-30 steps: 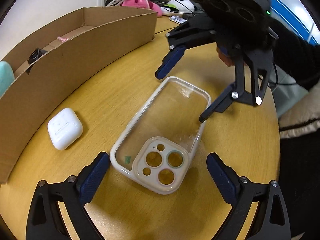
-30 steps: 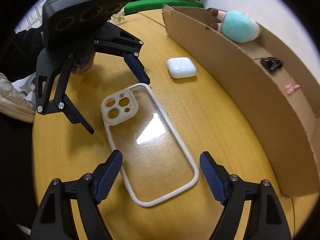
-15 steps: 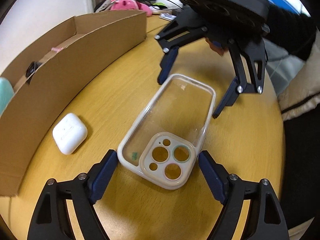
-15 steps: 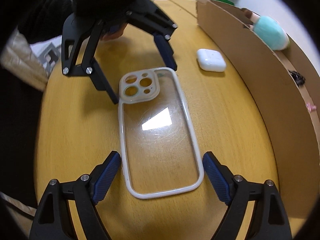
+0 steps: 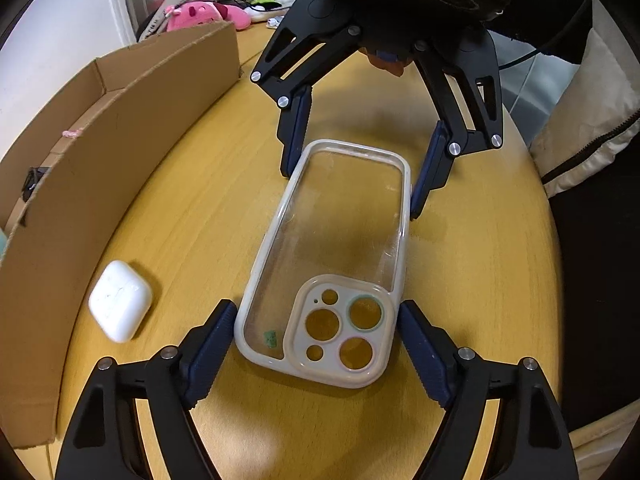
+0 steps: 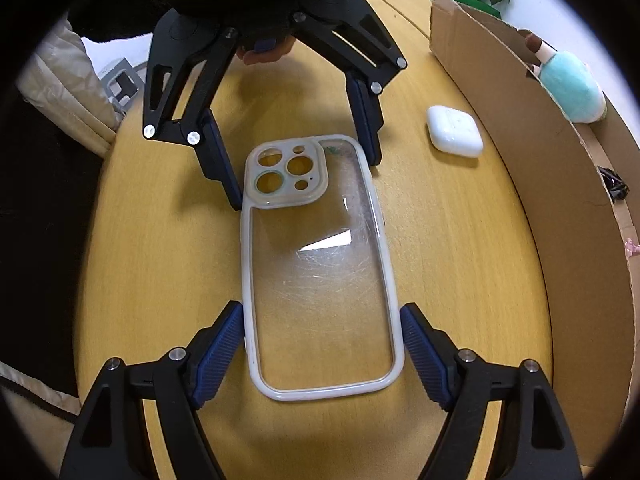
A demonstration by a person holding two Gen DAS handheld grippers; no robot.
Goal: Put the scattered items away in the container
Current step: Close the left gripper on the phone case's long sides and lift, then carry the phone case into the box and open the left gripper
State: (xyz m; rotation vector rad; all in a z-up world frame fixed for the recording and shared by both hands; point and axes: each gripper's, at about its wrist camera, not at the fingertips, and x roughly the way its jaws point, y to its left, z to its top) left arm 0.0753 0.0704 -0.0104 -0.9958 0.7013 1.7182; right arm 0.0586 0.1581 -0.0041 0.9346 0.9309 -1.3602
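On the round wooden worktop (image 5: pixel 472 280), left to right: brown cardboard container (image 5: pixel 100 152), then the clear white-rimmed phone case (image 5: pixel 332 264). Left tongs (image 5: pixel 316 344) and right tongs (image 6: pixel 322 344), jaws just narrowing, bracket its ends, seemingly ungripped. Next: squeeze, lift together.

In the left wrist view, the tall curved brown cardboard box wall (image 5: pixel 120 152) closes off the left side of the frame, and the white rounded plastic earbud case (image 5: pixel 120 306) lies just beside it at lower left. The clear plastic phone case with a pale rim (image 5: pixel 340 256) fills the middle of the yellow wooden counter (image 5: pixel 480 280), flanked at both ends by the left tool (image 5: pixel 316 340) and right tool (image 5: pixel 352 168). Bare counter lies open along the right side and between earbud case and phone case.
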